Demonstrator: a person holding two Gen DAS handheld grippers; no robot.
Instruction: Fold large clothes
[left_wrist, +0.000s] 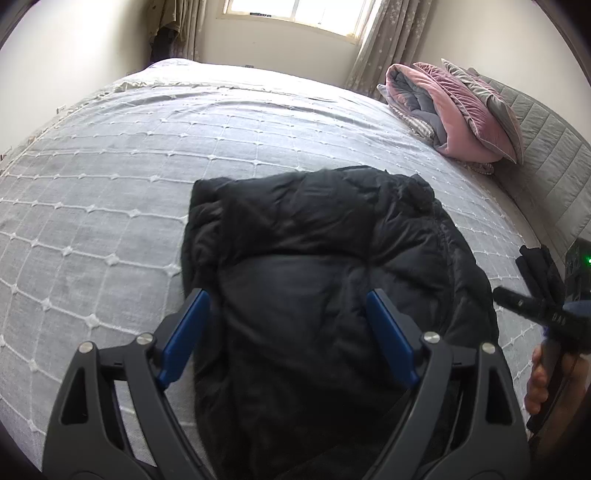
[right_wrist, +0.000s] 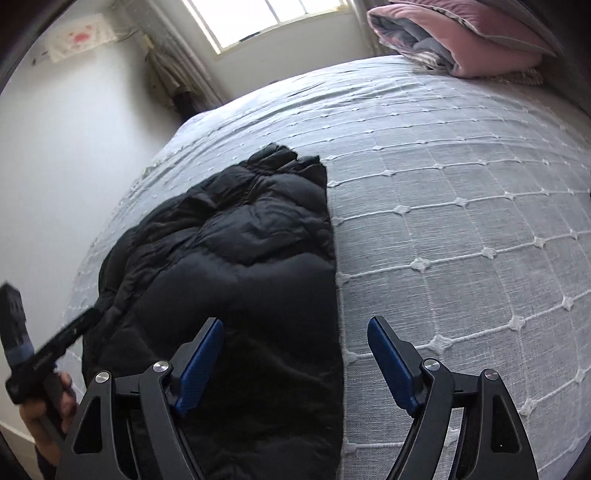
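black puffer jacket lying folded on the bed, both grippers spread wide above it

a wide bed covered in a pale grey quilted bedspread with a white stitched grid (left_wrist: 122, 177) is filling both views, running back toward a bright window with patterned curtains (left_wrist: 295, 18). a black quilted puffer jacket (left_wrist: 317, 266) is lying on the bedspread near the front edge, already gathered into a bulky, roughly rectangular bundle with one straight side edge showing in the right wrist view. a folded pink and grey velvet duvet with cushions (left_wrist: 461, 110) is sitting well apart from the jacket, at the far right by the grey padded headboard (left_wrist: 546, 147).

the left hand-held gripper (left_wrist: 288, 332) is hovering over the jacket with its blue-padded fingers (left_wrist: 184, 339) spread wide, gripping nothing. the right hand-held gripper (right_wrist: 295, 362) is also standing wide and holding nothing, straddling the jacket's straight edge, with one finger over the black fabric and the other over bare bedspread.
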